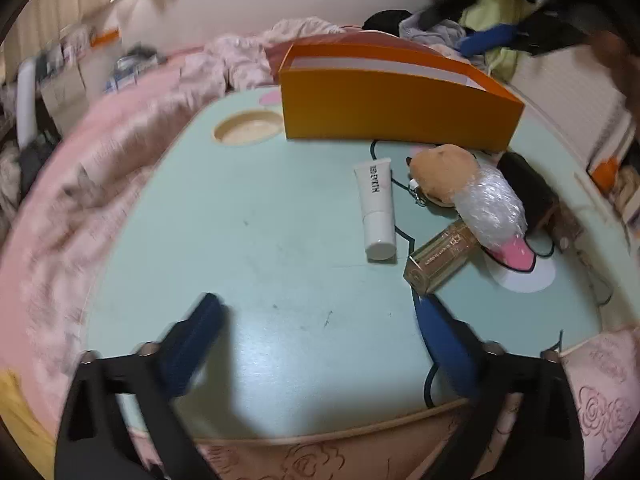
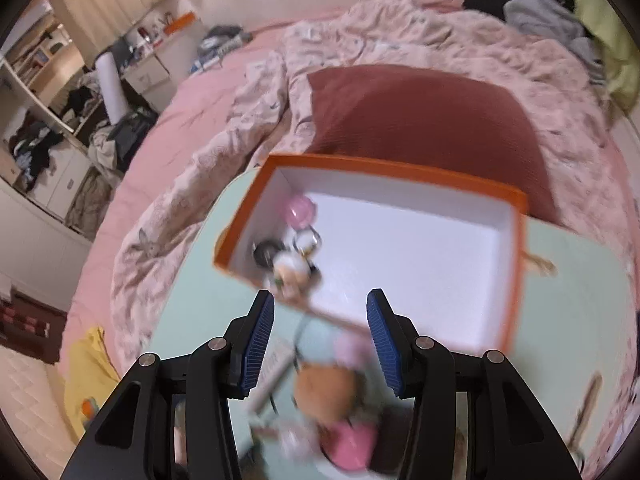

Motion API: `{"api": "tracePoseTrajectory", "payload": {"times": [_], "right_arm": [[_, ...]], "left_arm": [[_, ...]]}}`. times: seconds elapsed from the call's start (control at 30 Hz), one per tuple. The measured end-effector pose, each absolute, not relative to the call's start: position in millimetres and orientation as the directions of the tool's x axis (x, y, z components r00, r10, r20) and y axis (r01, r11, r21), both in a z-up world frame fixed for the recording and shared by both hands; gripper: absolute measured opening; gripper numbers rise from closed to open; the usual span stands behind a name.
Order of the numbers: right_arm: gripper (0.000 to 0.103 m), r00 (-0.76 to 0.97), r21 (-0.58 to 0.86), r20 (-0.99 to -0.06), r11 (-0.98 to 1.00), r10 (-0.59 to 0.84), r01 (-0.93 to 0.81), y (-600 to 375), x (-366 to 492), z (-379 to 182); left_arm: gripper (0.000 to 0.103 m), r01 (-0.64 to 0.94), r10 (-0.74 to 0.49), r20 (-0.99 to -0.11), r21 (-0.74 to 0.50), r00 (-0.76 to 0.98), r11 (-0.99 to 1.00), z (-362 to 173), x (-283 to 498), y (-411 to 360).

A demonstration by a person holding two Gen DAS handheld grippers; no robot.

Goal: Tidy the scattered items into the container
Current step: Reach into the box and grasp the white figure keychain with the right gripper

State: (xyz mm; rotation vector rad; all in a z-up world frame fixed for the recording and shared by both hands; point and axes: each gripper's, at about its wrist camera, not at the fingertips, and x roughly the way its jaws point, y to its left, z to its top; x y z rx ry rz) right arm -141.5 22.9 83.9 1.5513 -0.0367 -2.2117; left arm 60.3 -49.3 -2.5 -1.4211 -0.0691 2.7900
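One orange box [image 2: 400,176] (white inside) holds trinkets [image 2: 292,252].

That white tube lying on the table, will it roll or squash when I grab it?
The white tube lies flat with a round cap, so a sideways nudge would probably roll it. Its body looks like soft plastic and may dent. It seems light and smooth, maybe slippery.

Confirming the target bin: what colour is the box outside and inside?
Orange outside, white inside box; right wrist view shows it best.
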Motion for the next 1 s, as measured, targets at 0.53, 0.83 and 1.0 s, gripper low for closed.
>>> {"api": "tracePoseTrajectory", "payload": {"times": [0.53, 0.83, 1.0], "right_arm": [[0.050, -0.032, 0.104, -0.991, -0.902, -0.129, 0.418, -71, -204, -3], [0.001, -0.092, 0.152, -0.979, -0.951, -0.182, 0.268, 4, -232, 6], [0.001, -0.126, 0.179, -0.968, -0.951, -0.216, 0.251, 28, -232, 23]], "left_arm": [[0.103, 0.002, 0.045, -0.797, -0.057, -0.602, -0.998, -2, 61, -50], [0.103, 0.001, 0.043, -0.795, -0.054, -0.605, -0.999, -3, 60, -50], [0.103, 0.000, 0.044, -0.795, -0.054, -0.605, -0.999, -3, 60, -50]]}}
